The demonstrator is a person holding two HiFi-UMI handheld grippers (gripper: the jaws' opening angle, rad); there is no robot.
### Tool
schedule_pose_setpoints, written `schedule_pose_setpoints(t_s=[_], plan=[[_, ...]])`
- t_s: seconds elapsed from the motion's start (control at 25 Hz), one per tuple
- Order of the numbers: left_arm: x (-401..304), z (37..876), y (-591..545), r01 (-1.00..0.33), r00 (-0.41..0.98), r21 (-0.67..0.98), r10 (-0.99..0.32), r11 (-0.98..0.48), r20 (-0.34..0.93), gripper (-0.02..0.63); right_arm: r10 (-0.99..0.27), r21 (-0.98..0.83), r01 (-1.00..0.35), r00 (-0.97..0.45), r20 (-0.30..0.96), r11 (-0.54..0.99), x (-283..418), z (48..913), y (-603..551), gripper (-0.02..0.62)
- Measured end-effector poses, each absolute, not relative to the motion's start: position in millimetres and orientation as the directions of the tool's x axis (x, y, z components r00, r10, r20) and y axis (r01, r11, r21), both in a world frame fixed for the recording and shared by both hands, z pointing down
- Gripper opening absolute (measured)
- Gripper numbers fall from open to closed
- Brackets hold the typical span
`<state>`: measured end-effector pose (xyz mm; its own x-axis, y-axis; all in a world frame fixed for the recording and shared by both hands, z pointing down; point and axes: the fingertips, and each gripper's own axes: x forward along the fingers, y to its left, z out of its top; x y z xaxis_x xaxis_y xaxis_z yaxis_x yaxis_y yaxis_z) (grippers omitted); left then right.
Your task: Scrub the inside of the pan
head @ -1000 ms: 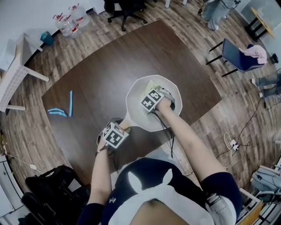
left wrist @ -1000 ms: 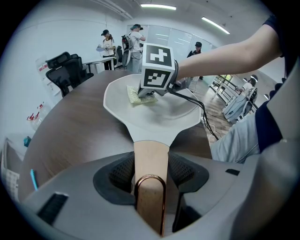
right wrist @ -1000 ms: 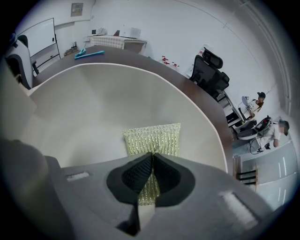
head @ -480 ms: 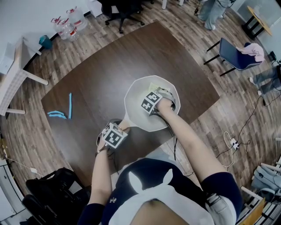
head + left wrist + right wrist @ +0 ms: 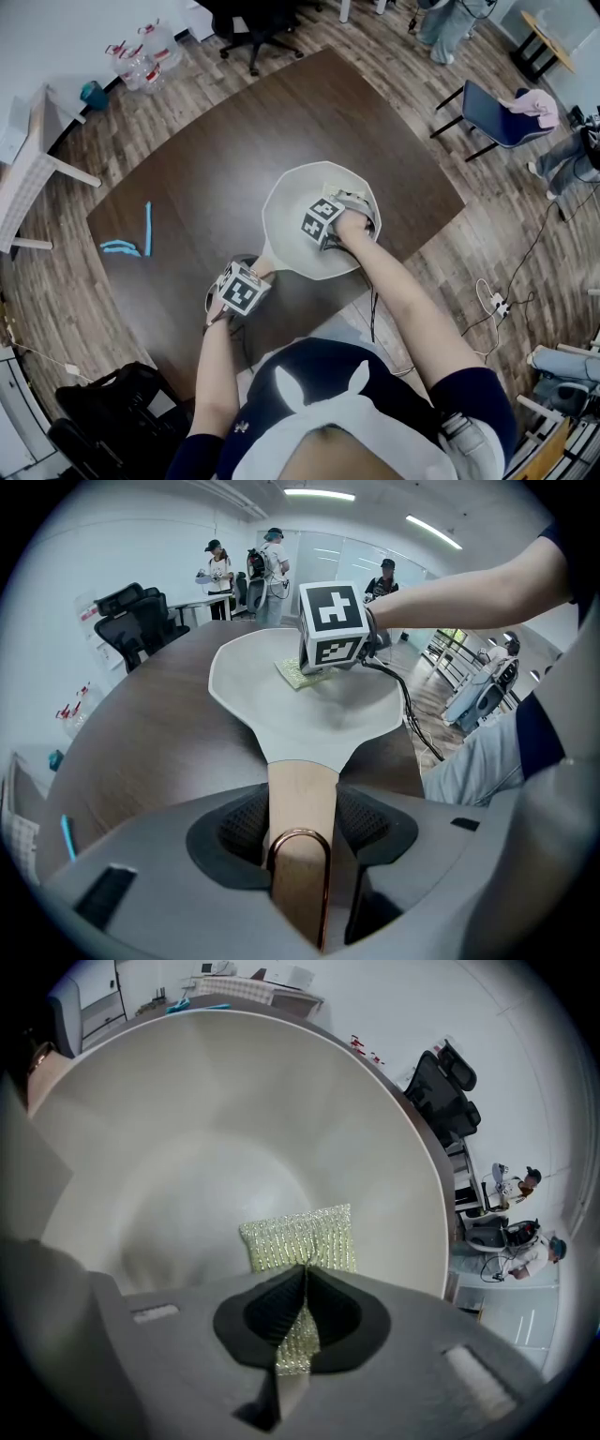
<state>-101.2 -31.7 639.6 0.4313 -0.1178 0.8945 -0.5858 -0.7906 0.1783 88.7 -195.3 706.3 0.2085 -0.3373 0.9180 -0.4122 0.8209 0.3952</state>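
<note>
My left gripper (image 5: pixel 300 819) clamps the wooden handle (image 5: pixel 302 785) of the white pan (image 5: pixel 284 211), which sits near me on the dark table (image 5: pixel 206 159). My right gripper (image 5: pixel 303 1309) pinches a green scouring pad (image 5: pixel 300 1239), pressed on the pan's inside, far right.

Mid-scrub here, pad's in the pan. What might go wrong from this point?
1. The right gripper pinches only a strip of the scrub pad; hard strokes may tug it loose.
2. The left gripper clamps just the wooden handle near its end, so the pan might twist or slide on the table.
</note>
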Motion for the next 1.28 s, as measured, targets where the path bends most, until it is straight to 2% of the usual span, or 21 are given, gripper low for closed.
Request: schedule_pose_setpoints(t_s=[0.72, 1.0, 1.28], plan=[[-108.1, 637.3, -32.3, -0.593, 0.406, 0.146, -0.138, -0.792, 0.903, 0.222, -0.164, 0.285, -0.403, 0.310, 0.937, 0.870, 109.6, 710.6, -144.9, 0.011], [-105.2, 637.7, -28.9, -0.591, 0.417, 0.167, -0.122, -0.789, 0.901, 0.222, -0.088, 0.223, -0.456, 0.300, 0.950, 0.861, 109.1, 710.8, -126.0, 0.011], [-111.7, 638.3, -35.7, -0.589, 0.396, 0.117, -0.159, -0.799, 0.904, 0.222, 0.000, 0.144, -0.526, 0.265, 0.964, 0.838, 102.3, 711.5, -106.1, 0.011]])
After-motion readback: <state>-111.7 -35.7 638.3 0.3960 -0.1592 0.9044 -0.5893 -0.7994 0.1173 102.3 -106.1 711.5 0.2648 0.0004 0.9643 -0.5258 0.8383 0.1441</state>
